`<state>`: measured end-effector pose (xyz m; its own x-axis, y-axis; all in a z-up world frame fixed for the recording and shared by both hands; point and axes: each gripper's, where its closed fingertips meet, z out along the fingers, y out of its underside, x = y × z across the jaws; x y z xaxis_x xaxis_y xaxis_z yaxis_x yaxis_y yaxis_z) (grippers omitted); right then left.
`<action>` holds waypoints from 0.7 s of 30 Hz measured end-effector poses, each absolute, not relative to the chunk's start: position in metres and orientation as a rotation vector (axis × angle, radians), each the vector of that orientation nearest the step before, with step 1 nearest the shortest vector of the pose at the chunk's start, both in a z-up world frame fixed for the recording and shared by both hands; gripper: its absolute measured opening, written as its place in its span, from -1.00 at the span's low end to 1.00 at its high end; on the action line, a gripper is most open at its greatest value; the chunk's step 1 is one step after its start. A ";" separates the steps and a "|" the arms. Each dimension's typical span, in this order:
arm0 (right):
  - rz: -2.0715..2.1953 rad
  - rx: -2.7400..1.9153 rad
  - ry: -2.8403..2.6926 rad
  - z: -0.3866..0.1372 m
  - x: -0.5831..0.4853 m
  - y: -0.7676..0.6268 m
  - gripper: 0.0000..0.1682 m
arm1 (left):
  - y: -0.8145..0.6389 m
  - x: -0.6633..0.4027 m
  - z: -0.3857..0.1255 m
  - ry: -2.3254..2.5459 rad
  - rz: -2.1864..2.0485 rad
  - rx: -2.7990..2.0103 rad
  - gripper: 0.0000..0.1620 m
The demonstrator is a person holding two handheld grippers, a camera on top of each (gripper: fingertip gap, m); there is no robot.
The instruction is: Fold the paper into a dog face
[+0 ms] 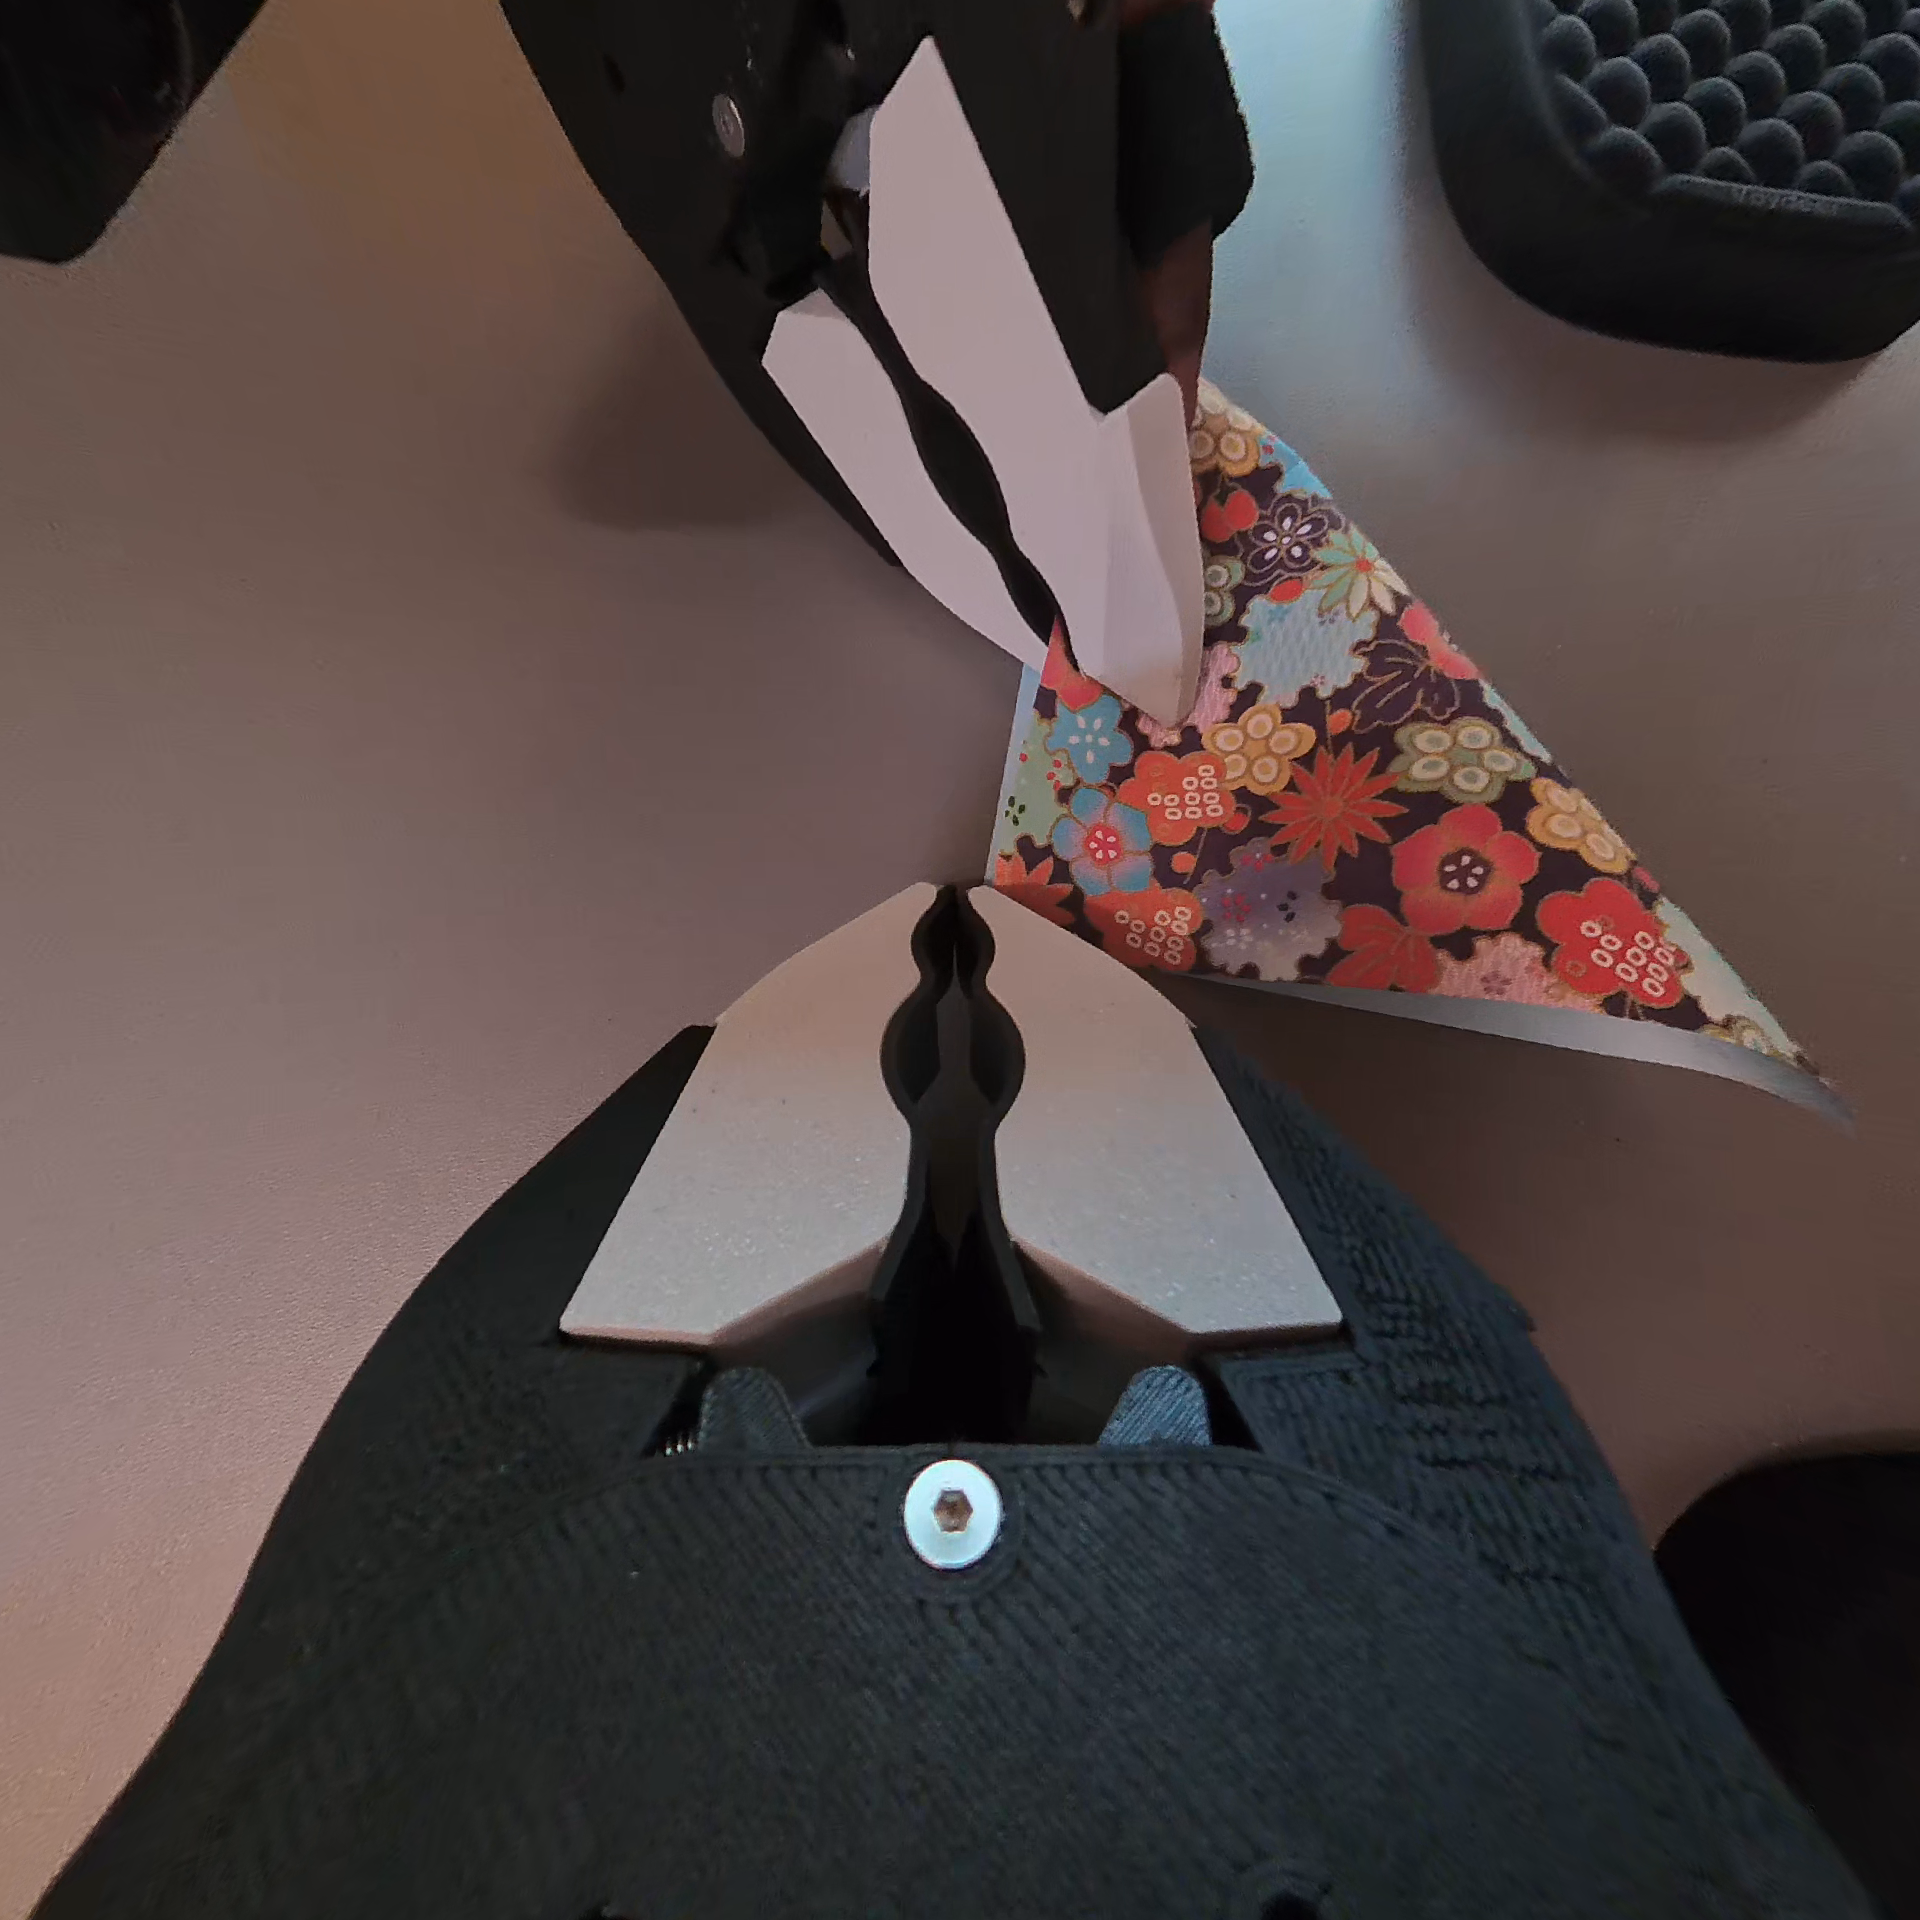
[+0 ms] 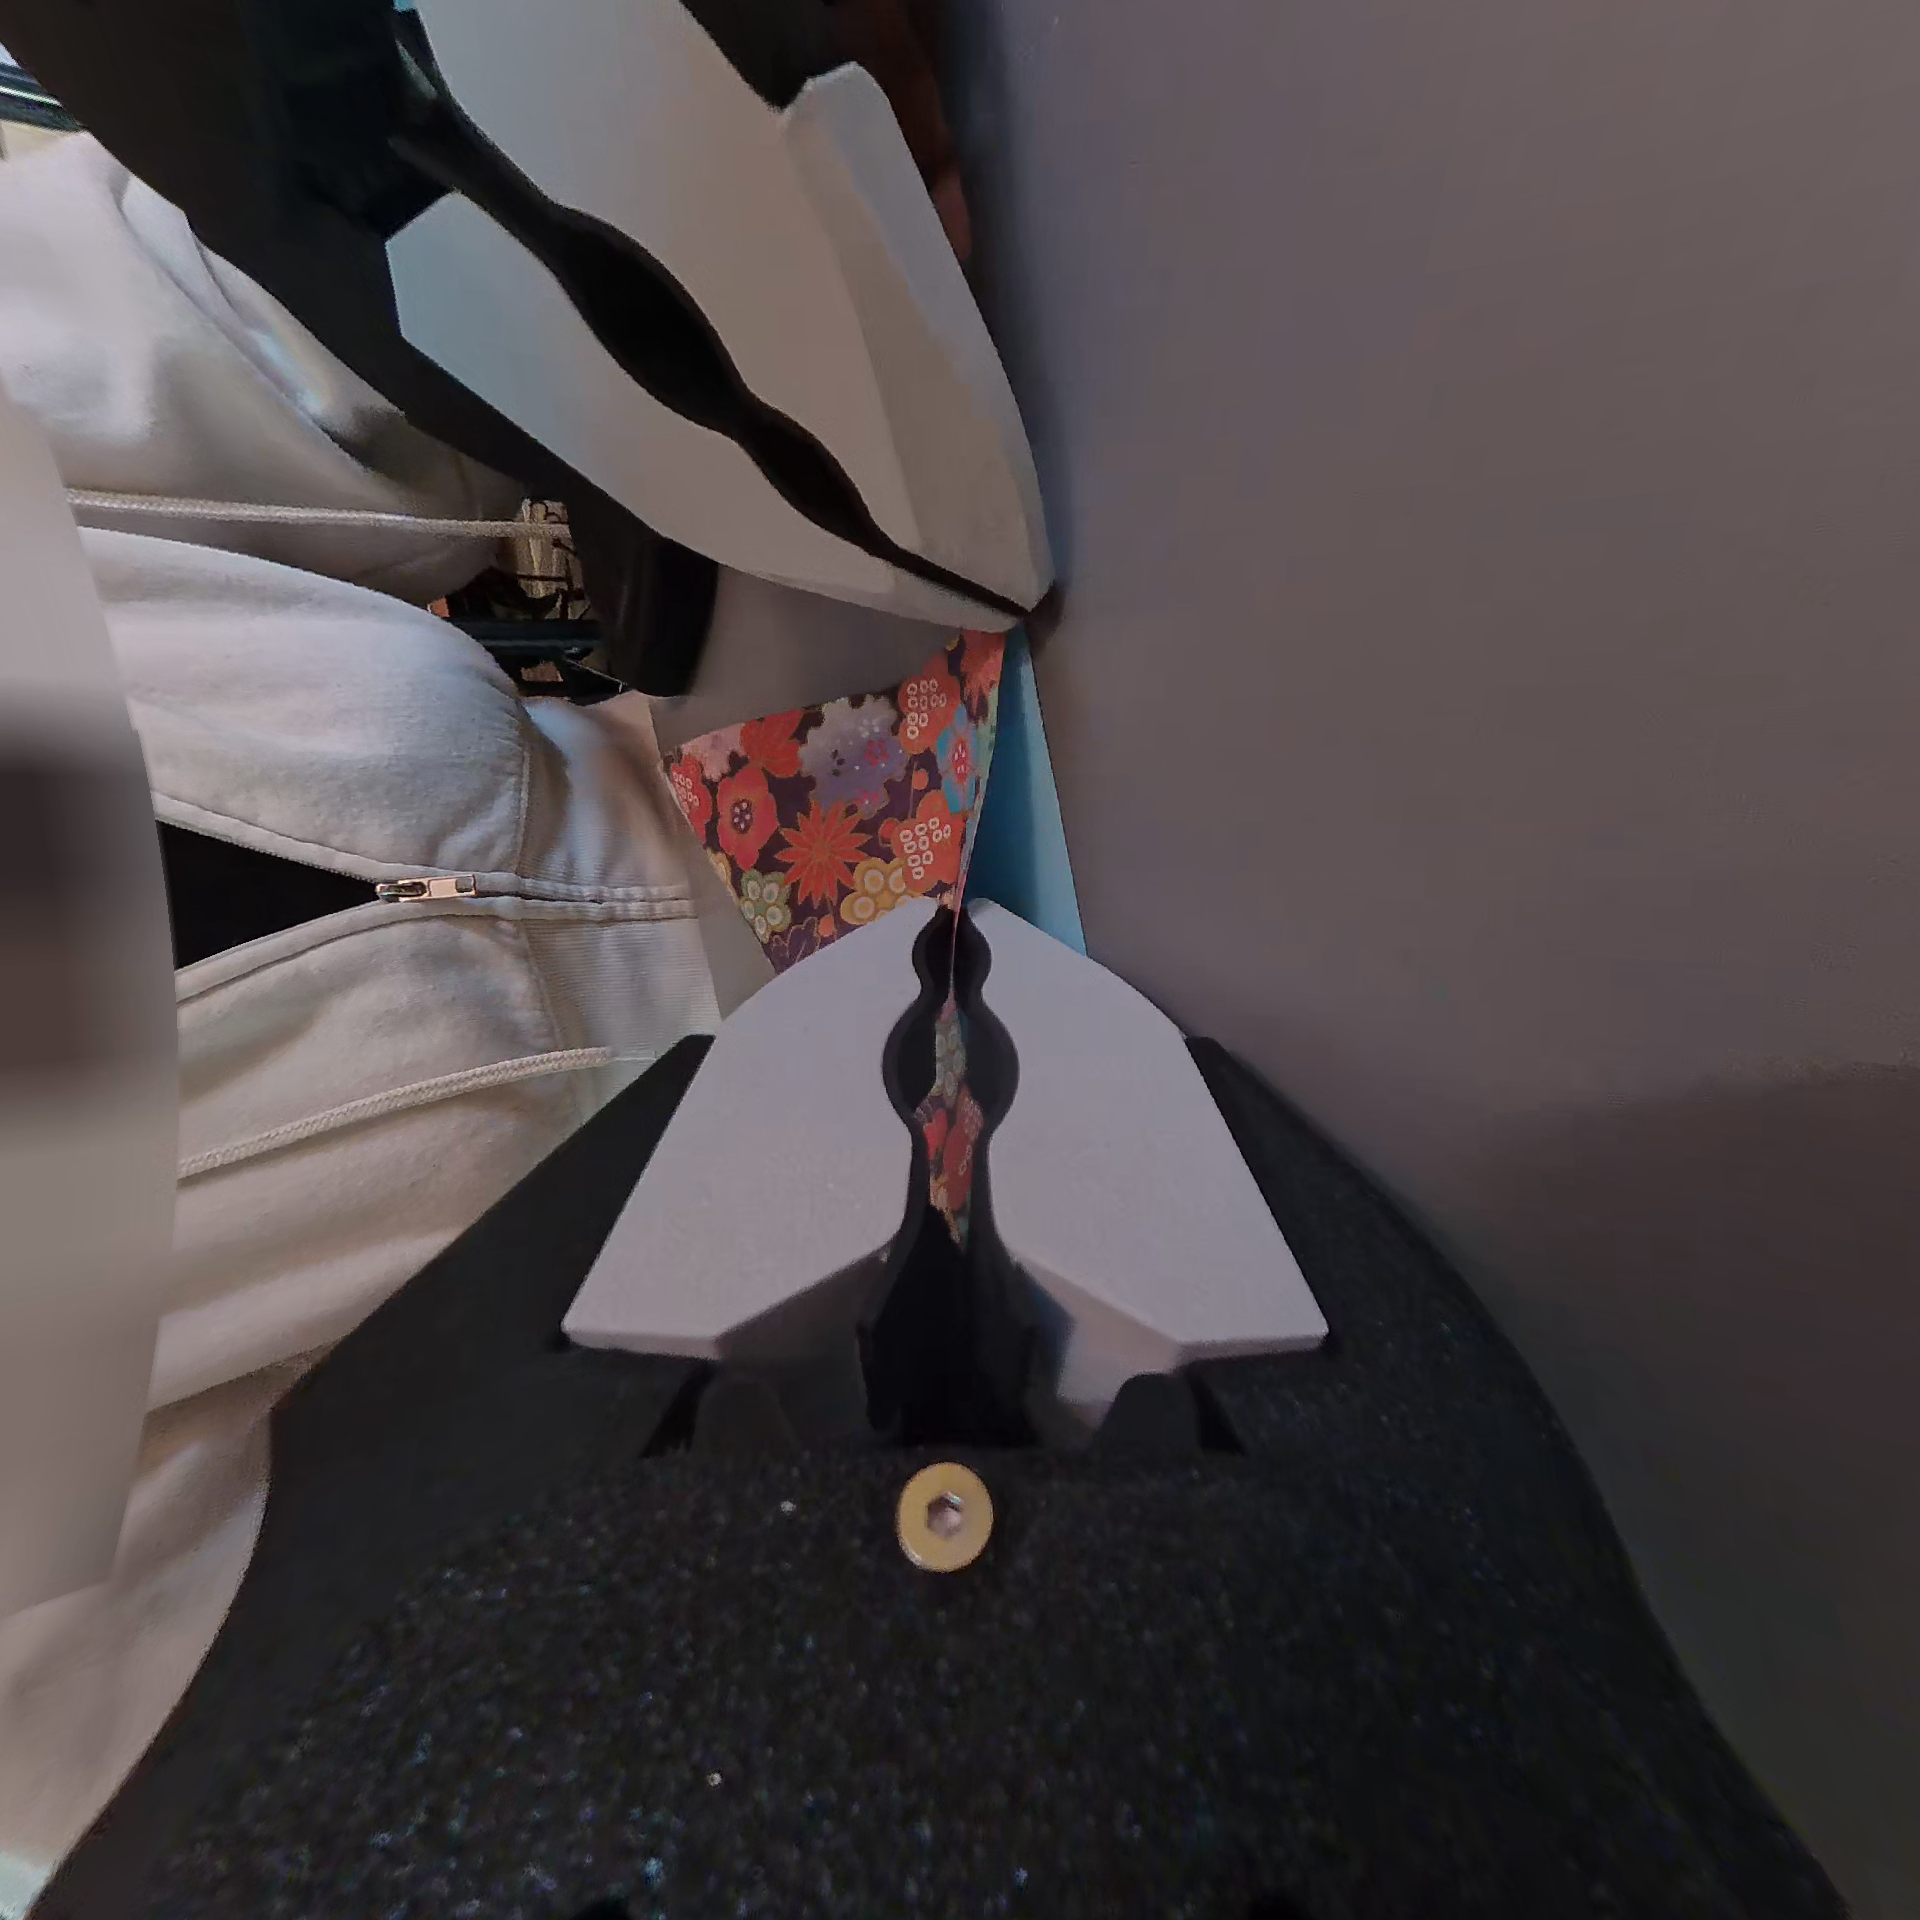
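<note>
The paper is a folded triangle with a floral print and a pale underside, held partly off the grey table. My left gripper is shut, and the paper's near left corner meets its very tip. My right gripper comes down from the top and is shut on the paper's upper left edge. In the right wrist view the right gripper has the paper showing between its fingers. The left gripper pinches the paper's far corner against the table.
A black bumpy cushion-like object lies at the table's far right. Dark objects sit at the far left corner and near right. A person in a light zipped hoodie is close behind the left gripper. Tip to tip, the grippers are about 6 centimetres apart.
</note>
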<state>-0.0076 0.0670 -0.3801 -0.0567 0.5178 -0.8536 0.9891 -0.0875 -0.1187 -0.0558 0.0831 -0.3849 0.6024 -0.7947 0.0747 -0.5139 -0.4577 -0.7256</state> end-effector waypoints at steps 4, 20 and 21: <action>-1.056 1.657 1.611 -0.380 -0.008 0.067 -1.00 | 0.083 -0.056 -0.385 1.029 -0.536 -2.155 -0.99; -1.051 1.663 1.609 -0.380 -0.008 0.067 -1.00 | 0.073 -0.046 -0.378 1.173 -0.554 -2.068 -1.00; -1.052 1.662 1.607 -0.380 -0.008 0.067 -1.00 | 0.075 -0.047 -0.380 1.170 -0.539 -2.076 -1.00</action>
